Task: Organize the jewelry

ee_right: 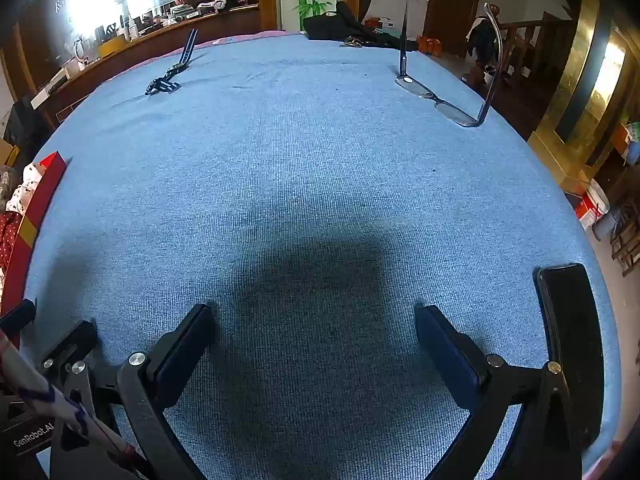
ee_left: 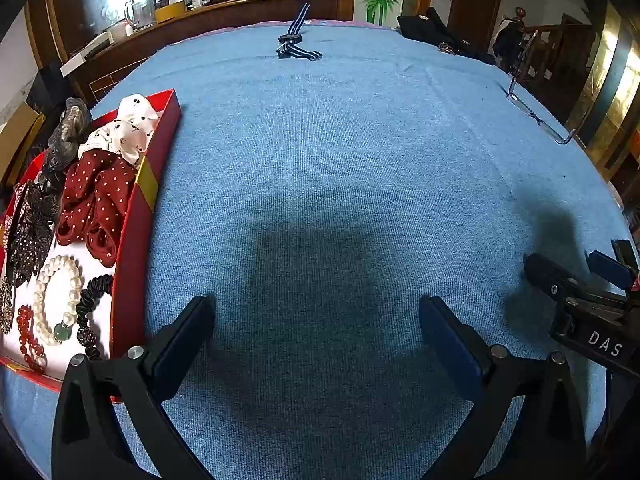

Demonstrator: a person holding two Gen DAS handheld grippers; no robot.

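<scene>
Hovering low over the blue cloth, both tongs gape empty.

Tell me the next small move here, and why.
Probably the right hand-held gripper should reach forward toward the glasses. Both it and the left hand-held gripper are open and empty, the red box already holds bracelets and scrunchies, and the glasses and watch still lie loose on the blue cloth.
</scene>
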